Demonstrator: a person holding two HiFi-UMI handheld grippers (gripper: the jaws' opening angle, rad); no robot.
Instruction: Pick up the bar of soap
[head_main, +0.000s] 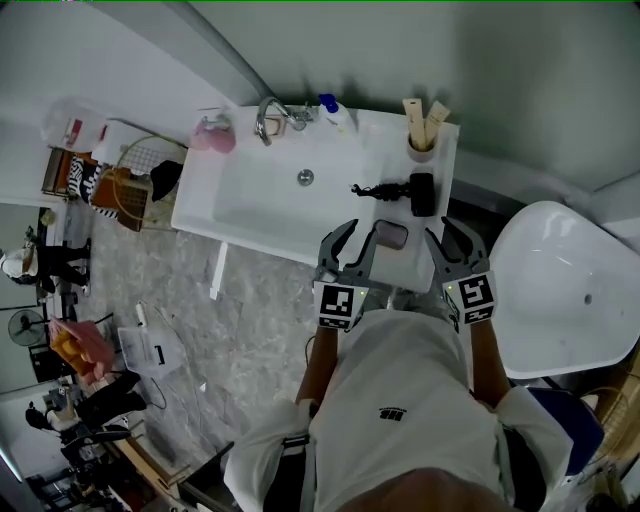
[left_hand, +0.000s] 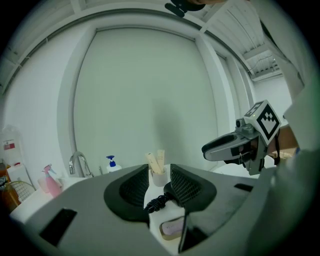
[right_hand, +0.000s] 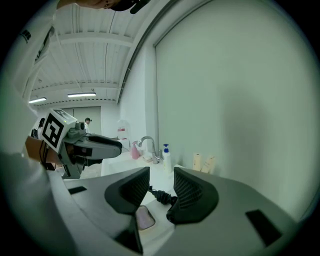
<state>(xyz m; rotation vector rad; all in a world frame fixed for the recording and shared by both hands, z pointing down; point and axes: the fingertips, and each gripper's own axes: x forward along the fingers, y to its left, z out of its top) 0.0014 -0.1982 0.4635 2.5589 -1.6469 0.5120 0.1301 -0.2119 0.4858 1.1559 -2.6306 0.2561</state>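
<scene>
The left gripper (head_main: 352, 243) hangs over the near edge of the bench (head_main: 375, 140), jaws spread and nothing between them. It looks poised rather than committed. Just right of these jaws and slightly ahead lies the soap (head_main: 391, 236), a pale lilac bar flat in a shallow dish (left_hand: 162, 230), untouched. It sits between the two pairs of jaws, so either could drop onto it. Lying low in the dish, it probably needs a pinch across its narrow sides. The right gripper (head_main: 452, 243) mirrors the left, with its jaws equally wide and empty and the soap just left of them. Beyond both pairs of jaws lie a black tool with a coiled cord (head_main: 385, 190), and behind it a cup (head_main: 421, 150) of wooden sticks by the wall (head_main: 400, 50), both clear of the approach.

The bench is white and glossy. Left of the left jaws it dips into a basin (head_main: 270, 195), with a tap (head_main: 268, 120) and a pump bottle (head_main: 333, 110) at the back. The wall is plain and pale, and grey marbled floor (head_main: 250, 320) spreads far left. A white tub (head_main: 560, 290) stands right of the right jaws.
</scene>
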